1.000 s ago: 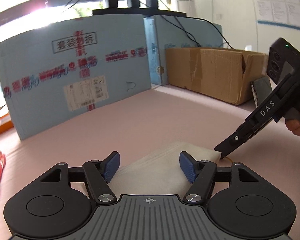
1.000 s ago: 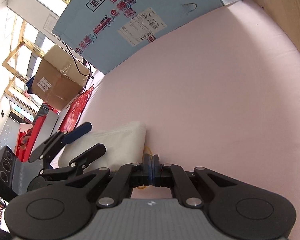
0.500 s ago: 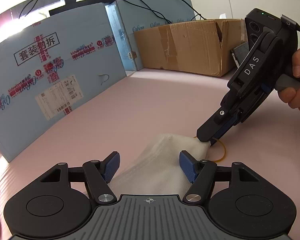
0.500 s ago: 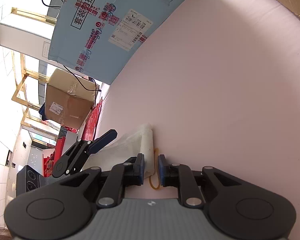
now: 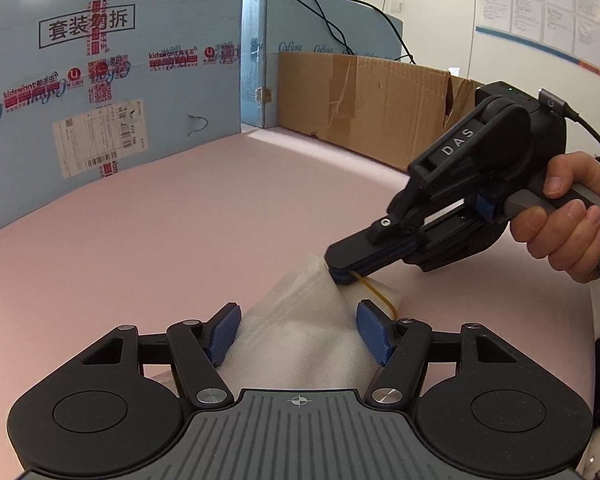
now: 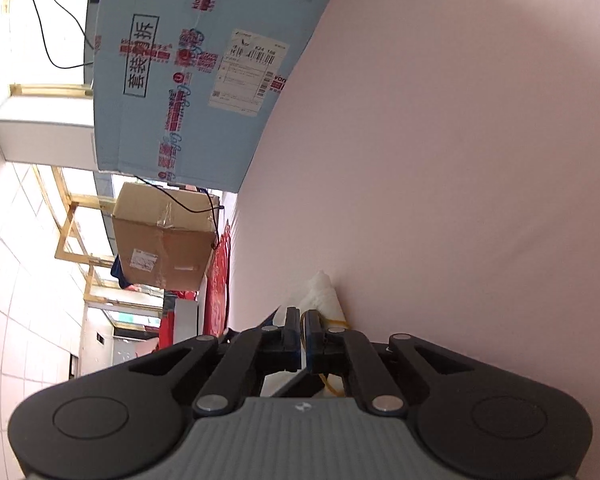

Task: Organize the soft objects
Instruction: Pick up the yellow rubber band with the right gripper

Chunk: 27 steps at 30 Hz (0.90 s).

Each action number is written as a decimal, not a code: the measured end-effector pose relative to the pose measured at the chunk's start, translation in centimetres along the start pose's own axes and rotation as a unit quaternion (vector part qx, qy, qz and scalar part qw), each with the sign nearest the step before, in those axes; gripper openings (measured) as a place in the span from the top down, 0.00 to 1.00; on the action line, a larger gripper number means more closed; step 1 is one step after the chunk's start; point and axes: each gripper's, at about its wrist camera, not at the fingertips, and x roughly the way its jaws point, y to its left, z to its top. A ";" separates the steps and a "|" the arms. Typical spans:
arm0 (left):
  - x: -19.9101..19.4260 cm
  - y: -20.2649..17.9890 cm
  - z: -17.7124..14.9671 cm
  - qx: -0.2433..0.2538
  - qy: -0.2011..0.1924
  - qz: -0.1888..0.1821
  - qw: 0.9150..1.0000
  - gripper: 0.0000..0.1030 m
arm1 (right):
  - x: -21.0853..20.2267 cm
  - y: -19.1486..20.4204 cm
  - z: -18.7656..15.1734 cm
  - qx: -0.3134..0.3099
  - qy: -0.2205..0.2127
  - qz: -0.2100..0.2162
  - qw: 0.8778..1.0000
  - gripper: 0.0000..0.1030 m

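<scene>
Left wrist view, item: white folded cloth (image 5: 300,332) on pink table (image 5: 180,220). Cloth lay directly ahead of the left gripper (image 5: 298,330), between its blue pads (image 5: 222,334), which stood apart at either flank without visibly pressing; long axis ran roughly forward and away from that claw. Far corner was pinched, with a yellow rubber band (image 5: 380,296), by the right gripper (image 5: 338,270), jaws shut, reaching in from the right and held by a hand (image 5: 568,224). Judgement: the right claw held the working end; any next move turns on that lifted far corner.
</scene>
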 end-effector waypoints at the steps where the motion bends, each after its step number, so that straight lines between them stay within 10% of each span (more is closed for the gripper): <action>1: 0.0 -0.1 0.0 0.002 0.000 0.001 1.000 0.37 | 0.4 -0.1 0.1 0.009 -0.005 0.001 1.000 0.98; 16: -0.1 -1.4 -0.5 0.039 -0.010 0.027 0.999 0.37 | 4.0 1.2 3.3 -0.014 -0.019 -0.052 0.998 0.98; 23: -0.4 -3.6 -0.5 0.099 -0.021 0.068 0.992 0.39 | 7.5 3.7 4.8 -0.092 0.119 -0.056 0.987 0.95; 27: -0.4 -4.2 -0.5 0.113 -0.024 0.080 0.990 0.37 | 8.4 7.5 3.4 -0.212 0.174 -0.106 0.956 0.96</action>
